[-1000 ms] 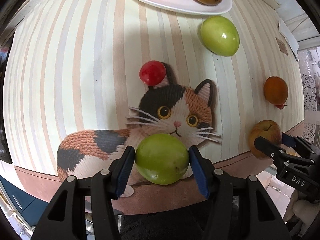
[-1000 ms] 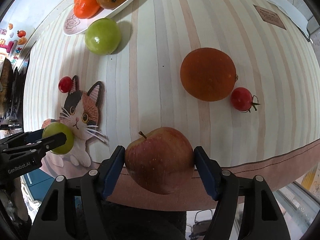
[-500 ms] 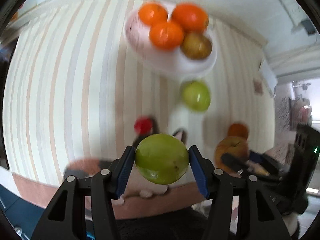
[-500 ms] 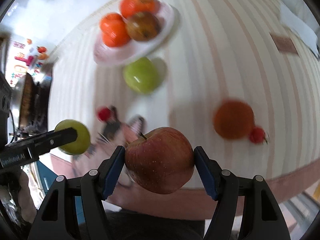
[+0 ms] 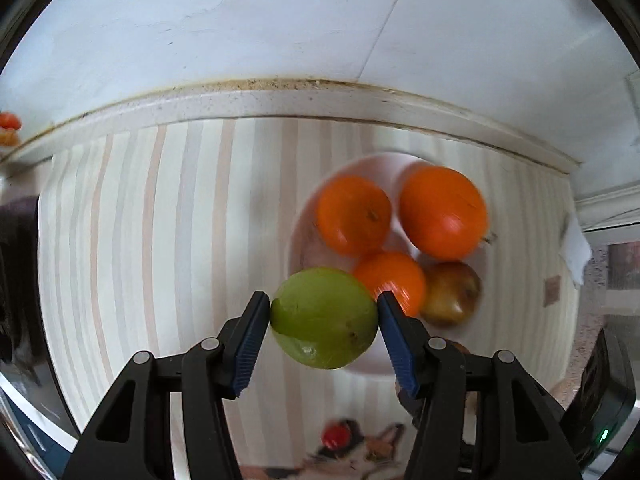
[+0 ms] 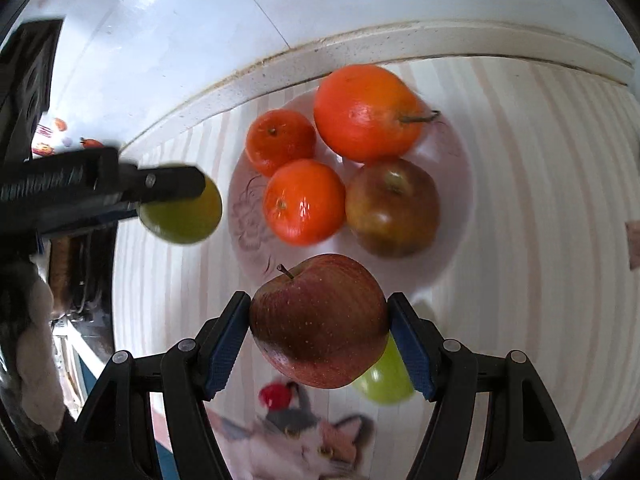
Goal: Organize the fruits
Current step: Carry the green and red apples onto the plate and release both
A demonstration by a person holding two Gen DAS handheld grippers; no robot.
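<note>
Over on the left, the left tongs [image 5: 324, 318] grip a green fruit [image 5: 325, 317] by its sides, the blue pads pressed flat on both flanks so that it hangs clear of the bench [image 5: 160, 240] and cannot roll. It sits just at the seven o'clock rim of the white plate [image 5: 304, 232], which I take to be the reason for carrying it there: the plate is where the fruit is being gathered. On the plate already lie three orange fruits, one at ten o'clock [image 6: 280, 142], a larger one with a stem at one o'clock [image 6: 366, 112], one near the centre [image 6: 304, 200], and a brownish apple [image 6: 392, 208] at four o'clock, bunched toward the far side so the near rim is free. To the right, the right tongs [image 6: 320, 322] clamp a red apple [image 6: 320, 320] the same way, stem up, poised over the plate's six o'clock edge, likely bound for that bare patch. Still loose on the striped bench are another green fruit [image 6: 386, 376], half hidden behind the apple, and a small red one [image 6: 275, 396] resting on the cat picture [image 6: 312, 440] at the near edge; my guess is they go next.
</note>
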